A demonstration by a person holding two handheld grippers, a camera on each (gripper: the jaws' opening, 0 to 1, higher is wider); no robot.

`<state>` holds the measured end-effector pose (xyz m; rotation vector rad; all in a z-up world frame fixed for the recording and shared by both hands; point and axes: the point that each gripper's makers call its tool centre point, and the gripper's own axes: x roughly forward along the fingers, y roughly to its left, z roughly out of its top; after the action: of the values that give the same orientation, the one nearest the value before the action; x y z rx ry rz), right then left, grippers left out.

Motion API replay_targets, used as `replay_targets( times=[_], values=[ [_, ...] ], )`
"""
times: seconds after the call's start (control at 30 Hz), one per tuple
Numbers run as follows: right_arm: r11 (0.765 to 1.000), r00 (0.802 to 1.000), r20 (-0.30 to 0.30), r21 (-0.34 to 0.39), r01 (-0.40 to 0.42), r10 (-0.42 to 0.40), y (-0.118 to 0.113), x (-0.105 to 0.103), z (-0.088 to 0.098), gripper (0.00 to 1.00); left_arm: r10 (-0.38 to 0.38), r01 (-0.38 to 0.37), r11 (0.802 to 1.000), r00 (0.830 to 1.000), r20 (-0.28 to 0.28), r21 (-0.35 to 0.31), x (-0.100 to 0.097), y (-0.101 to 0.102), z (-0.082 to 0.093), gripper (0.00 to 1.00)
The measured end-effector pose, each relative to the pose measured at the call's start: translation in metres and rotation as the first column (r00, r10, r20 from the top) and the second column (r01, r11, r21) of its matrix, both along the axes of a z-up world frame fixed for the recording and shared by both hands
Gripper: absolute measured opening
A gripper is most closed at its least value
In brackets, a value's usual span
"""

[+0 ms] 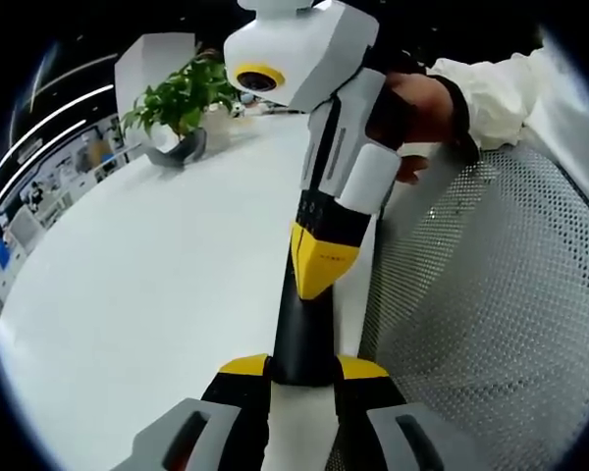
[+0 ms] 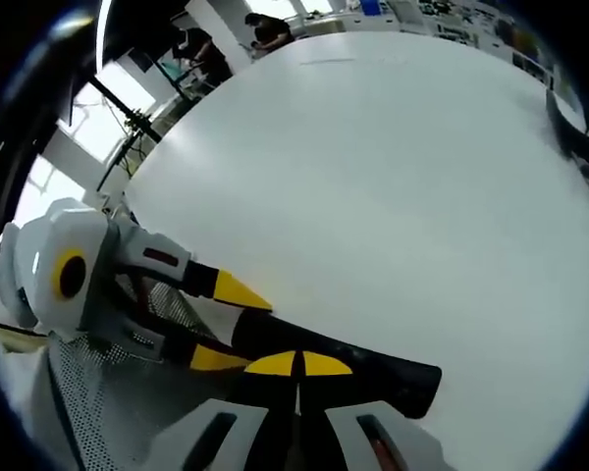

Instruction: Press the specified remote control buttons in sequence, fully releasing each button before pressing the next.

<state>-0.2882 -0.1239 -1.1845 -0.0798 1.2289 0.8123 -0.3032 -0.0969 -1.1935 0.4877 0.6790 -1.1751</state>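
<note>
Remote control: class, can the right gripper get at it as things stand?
Probably yes: the right gripper's shut tips rest on the remote control, clamped in the left gripper; nothing lies between.

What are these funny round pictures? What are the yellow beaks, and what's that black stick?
A person holds two hand tools called grippers. Each has two yellow-tipped jaws and a small camera. One picture looks along the left gripper, the other along the right gripper. The left one clamps a black remote control above a white table. The right one's jaws are closed, and its tips seem to touch the remote, as if pressing a button. A potted plant stands on the table.
</note>
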Motion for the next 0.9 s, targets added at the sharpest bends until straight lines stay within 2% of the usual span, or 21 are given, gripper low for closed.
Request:
replay_targets(
  times=[0.03, 0.1, 0.17, 0.2, 0.23, 0.3, 0.37, 0.43, 0.5, 0.53, 0.57, 0.6, 0.63, 0.7, 0.73, 0.87, 0.9],
  values=[
    [1.000, 1.000, 0.030, -0.009, 0.000, 0.001, -0.002, 0.003, 0.001, 0.00, -0.002, 0.002, 1.000, 1.000, 0.000, 0.000, 0.000, 0.000, 0.000, 0.24],
    [1.000, 0.999, 0.050, 0.017, 0.010, -0.011, -0.001, 0.006, 0.008, 0.00, -0.001, 0.001, 1.000, 1.000, -0.001, -0.002, 0.000, 0.000, 0.000, 0.24],
    [0.993, 0.992, 0.106, 0.107, 0.055, -0.067, 0.004, 0.016, 0.026, 0.00, -0.001, 0.001, 1.000, 1.000, -0.002, 0.001, 0.000, 0.000, 0.000, 0.24],
    [0.988, 0.984, 0.153, 0.137, 0.069, -0.090, 0.004, 0.023, 0.035, 0.00, 0.000, 0.000, 1.000, 1.000, -0.002, 0.002, 0.000, 0.000, 0.000, 0.24],
    [0.979, 0.964, 0.233, 0.184, 0.086, -0.129, 0.003, 0.034, 0.050, 0.00, 0.000, 0.000, 1.000, 1.000, -0.001, 0.002, 0.000, 0.000, 0.000, 0.24],
    [0.967, 0.927, 0.317, 0.218, 0.133, -0.199, -0.007, 0.046, 0.067, 0.00, 0.000, 0.000, 1.000, 1.000, -0.001, 0.005, 0.000, 0.000, 0.000, 0.24],
    [0.951, 0.911, 0.313, 0.237, 0.200, -0.270, -0.017, 0.048, 0.075, 0.00, -0.001, 0.001, 1.000, 1.000, -0.002, 0.007, 0.000, 0.000, 0.000, 0.24],
    [0.945, 0.899, 0.328, 0.247, 0.215, -0.290, -0.023, 0.050, 0.079, 0.00, -0.001, 0.001, 1.000, 1.000, -0.003, 0.009, 0.000, 0.000, 0.000, 0.24],
    [0.943, 0.868, 0.384, 0.232, 0.241, -0.316, -0.036, 0.054, 0.088, 0.00, 0.000, 0.000, 1.000, 1.000, -0.004, 0.009, 0.000, 0.000, 0.000, 0.24],
    [0.942, 0.845, 0.428, 0.240, 0.236, -0.321, -0.040, 0.056, 0.097, 0.00, -0.001, 0.001, 1.000, 1.000, -0.004, 0.010, 0.000, 0.000, 0.000, 0.24],
    [0.941, 0.830, 0.455, 0.248, 0.231, -0.324, -0.043, 0.057, 0.103, 0.00, -0.002, 0.002, 1.000, 1.000, -0.005, 0.012, 0.000, 0.000, 0.000, 0.24],
    [0.934, 0.808, 0.477, 0.256, 0.249, -0.346, -0.049, 0.057, 0.110, 0.00, -0.007, 0.007, 1.000, 1.000, -0.005, 0.015, 0.000, 0.000, 0.000, 0.24],
    [0.929, 0.797, 0.484, 0.259, 0.264, -0.361, -0.053, 0.057, 0.113, 0.00, -0.009, 0.009, 1.000, 1.000, -0.007, 0.017, 0.000, 0.000, 0.000, 0.24],
    [0.922, 0.763, 0.521, 0.270, 0.277, -0.382, -0.062, 0.057, 0.121, 0.04, -0.016, 0.016, 1.000, 1.000, -0.008, 0.026, 0.001, 0.001, 0.000, 0.24],
    [0.919, 0.737, 0.551, 0.264, 0.291, -0.392, -0.068, 0.059, 0.125, 0.06, -0.020, 0.020, 0.999, 1.000, -0.007, 0.028, 0.001, 0.000, 0.000, 0.24],
    [0.921, 0.701, 0.597, 0.238, 0.308, -0.389, -0.079, 0.057, 0.125, 0.19, -0.034, 0.035, 0.999, 0.999, -0.013, 0.032, 0.004, 0.001, 0.000, 0.24],
    [0.919, 0.685, 0.614, 0.237, 0.314, -0.392, -0.081, 0.056, 0.127, 0.22, -0.039, 0.039, 0.999, 0.999, -0.013, 0.032, 0.004, 0.001, 0.000, 0.24]
  ],
)
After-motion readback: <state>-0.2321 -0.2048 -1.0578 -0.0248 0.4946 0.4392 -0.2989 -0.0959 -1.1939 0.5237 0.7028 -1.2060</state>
